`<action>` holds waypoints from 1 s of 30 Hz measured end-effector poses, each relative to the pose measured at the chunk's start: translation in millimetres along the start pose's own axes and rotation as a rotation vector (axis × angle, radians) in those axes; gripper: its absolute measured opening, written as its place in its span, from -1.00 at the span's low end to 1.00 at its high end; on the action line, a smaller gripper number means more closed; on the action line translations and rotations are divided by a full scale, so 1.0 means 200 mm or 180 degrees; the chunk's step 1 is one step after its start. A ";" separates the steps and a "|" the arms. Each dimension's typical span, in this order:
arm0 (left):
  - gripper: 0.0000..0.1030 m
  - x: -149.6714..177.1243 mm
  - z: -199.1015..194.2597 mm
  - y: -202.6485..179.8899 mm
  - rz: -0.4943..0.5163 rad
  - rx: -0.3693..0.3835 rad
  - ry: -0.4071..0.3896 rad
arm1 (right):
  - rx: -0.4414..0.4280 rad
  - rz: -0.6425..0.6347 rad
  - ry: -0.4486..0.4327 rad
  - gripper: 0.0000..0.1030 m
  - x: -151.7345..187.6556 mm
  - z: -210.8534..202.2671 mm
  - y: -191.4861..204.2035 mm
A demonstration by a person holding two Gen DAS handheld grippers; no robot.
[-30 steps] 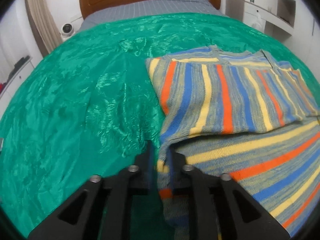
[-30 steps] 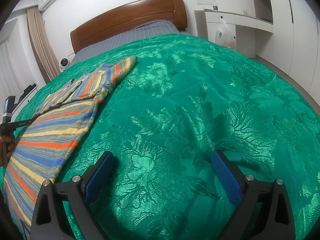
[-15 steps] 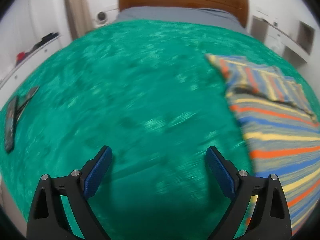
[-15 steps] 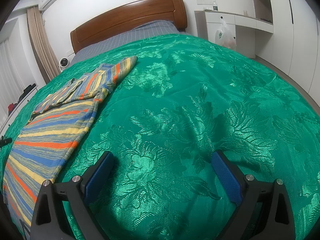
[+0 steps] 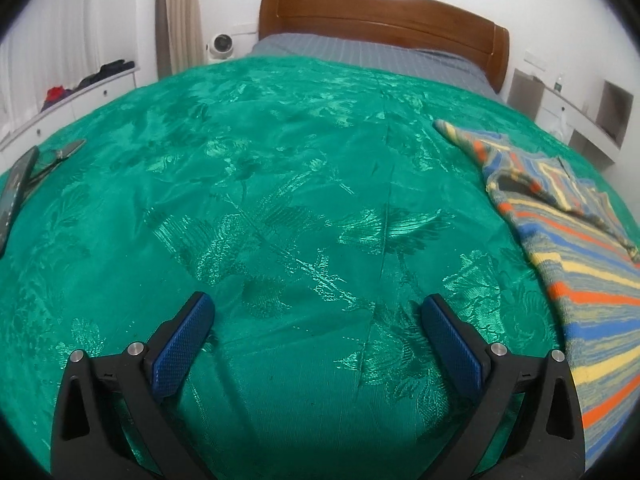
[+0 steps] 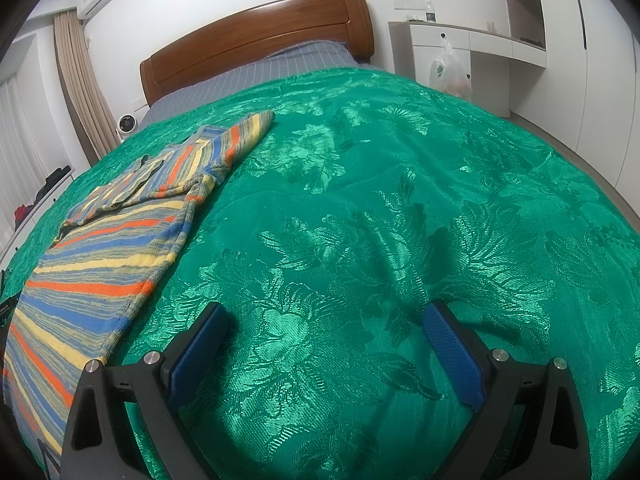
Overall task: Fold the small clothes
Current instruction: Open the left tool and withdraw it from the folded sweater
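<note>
In the left wrist view we see our left gripper (image 5: 316, 316) nearest to us, with its two blue pads spread wide and nothing between them. Below it lies only the green bedspread (image 5: 280, 200), shiny and with a woven flower pattern. The striped sweater (image 5: 580, 272) is at the right side of this view, apart from the left gripper. It lies flat on the bedspread, and one sleeve is folded over the body at its far part. At the far left edge we notice a dark flat device (image 5: 16, 188) and a thin grey object beside it; we cannot tell what they are.

In the right wrist view our right gripper (image 6: 324, 320) is also wide, and it holds nothing. It hovers over bare bedspread, and we cannot tell if it touches the cloth. Here the striped sweater is at the left, from the near left corner up to the middle distance, and its near edge is just beside the left finger (image 6: 196, 352) of this gripper.

Farther away the bedspread ends and a grey checked sheet (image 6: 256, 72) shows, then the brown wooden headboard (image 6: 256, 36). At the far left stand a small white fan (image 6: 127, 123) and beige curtains (image 6: 80, 76). At the far right a white plastic bag (image 6: 448, 68) hangs on a white cabinet (image 6: 460, 40).
</note>
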State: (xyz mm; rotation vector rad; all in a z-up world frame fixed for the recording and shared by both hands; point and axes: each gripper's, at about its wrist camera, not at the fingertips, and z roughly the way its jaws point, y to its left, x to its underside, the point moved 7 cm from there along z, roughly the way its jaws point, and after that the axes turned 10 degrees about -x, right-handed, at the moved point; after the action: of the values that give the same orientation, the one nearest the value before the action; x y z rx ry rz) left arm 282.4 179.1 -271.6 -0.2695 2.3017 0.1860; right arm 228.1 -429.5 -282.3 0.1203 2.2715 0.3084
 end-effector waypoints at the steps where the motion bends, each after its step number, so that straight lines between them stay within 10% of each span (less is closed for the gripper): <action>1: 0.99 0.00 0.00 0.00 0.0002 -0.0004 -0.0007 | -0.0001 0.0001 0.0000 0.90 0.00 0.00 0.00; 30: 0.99 0.00 0.00 0.00 0.0004 -0.0010 -0.0017 | -0.0020 0.0009 -0.0029 0.90 0.00 -0.01 -0.01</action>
State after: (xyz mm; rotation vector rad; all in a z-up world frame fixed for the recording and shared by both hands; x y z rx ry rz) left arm 281.5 179.6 -272.1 -0.2690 2.2966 0.1909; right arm 226.8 -431.5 -282.8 0.1214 2.2612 0.3157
